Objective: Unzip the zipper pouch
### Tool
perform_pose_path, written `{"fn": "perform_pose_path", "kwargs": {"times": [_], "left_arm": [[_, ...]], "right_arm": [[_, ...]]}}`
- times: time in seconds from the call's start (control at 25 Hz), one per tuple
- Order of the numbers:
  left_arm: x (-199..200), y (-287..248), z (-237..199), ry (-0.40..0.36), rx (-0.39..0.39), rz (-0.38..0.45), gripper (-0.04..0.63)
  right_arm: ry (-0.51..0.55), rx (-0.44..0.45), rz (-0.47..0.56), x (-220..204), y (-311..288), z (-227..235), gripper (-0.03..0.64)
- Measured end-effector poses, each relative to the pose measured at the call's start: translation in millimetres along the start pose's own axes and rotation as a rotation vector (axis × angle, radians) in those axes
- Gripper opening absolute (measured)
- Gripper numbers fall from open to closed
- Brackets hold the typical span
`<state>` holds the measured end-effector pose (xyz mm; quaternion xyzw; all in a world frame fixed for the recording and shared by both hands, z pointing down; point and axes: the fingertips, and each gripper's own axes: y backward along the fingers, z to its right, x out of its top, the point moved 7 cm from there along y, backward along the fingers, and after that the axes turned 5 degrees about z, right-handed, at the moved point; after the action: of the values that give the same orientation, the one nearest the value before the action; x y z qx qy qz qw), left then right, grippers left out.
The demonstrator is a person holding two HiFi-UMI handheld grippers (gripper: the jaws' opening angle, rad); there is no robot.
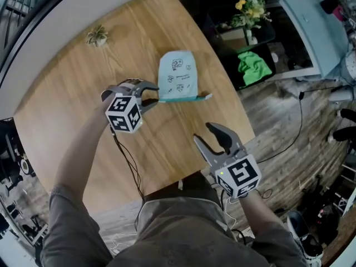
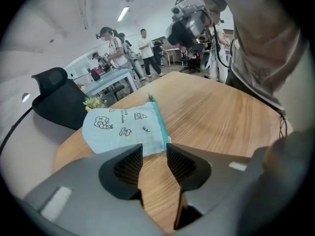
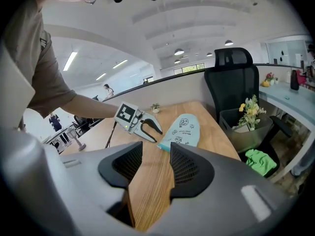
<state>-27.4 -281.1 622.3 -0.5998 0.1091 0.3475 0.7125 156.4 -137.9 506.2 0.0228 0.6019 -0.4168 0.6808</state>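
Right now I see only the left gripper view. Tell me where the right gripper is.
Observer: The right gripper hangs by the table's near edge, well apart from the pouch.
Operator: Give me its state.
Observer: Open, with only bare wood showing between its jaws.
Operator: List anything else on the table.
Observer: One small plant, near the far left edge, away from the pouch and the left gripper.
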Motion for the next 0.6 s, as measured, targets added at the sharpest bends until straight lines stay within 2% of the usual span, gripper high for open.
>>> {"fn": "perform_pose_path", "kwargs": {"times": [0.16, 0.24, 0.36, 0.6], "left_arm": [[-3.4, -12.4, 2.5, 0.018, -0.069, 0.027, 0.152], [-4.5, -14.4, 3.4, 0.059, -0.080, 0.047, 0.141], [-6.9, -16.1, 2.5, 0.161, -0.105, 0.070, 0.121], [-4.4, -28.2, -5.5, 0.395, -0.222, 0.093, 0.097]], "right_arm": [[-0.017, -0.007, -0.021, -10.0, -3.7, 0.2, 0.181], [-0.025, -0.017, -0.021, -13.0, -2.9, -0.2, 0.181], [-0.031, -0.025, -0.021, -16.4, -1.3, 0.1, 0.181], [-0.049, -0.032, -0.031, -23.5, 0.2, 5.1, 0.181]]}}
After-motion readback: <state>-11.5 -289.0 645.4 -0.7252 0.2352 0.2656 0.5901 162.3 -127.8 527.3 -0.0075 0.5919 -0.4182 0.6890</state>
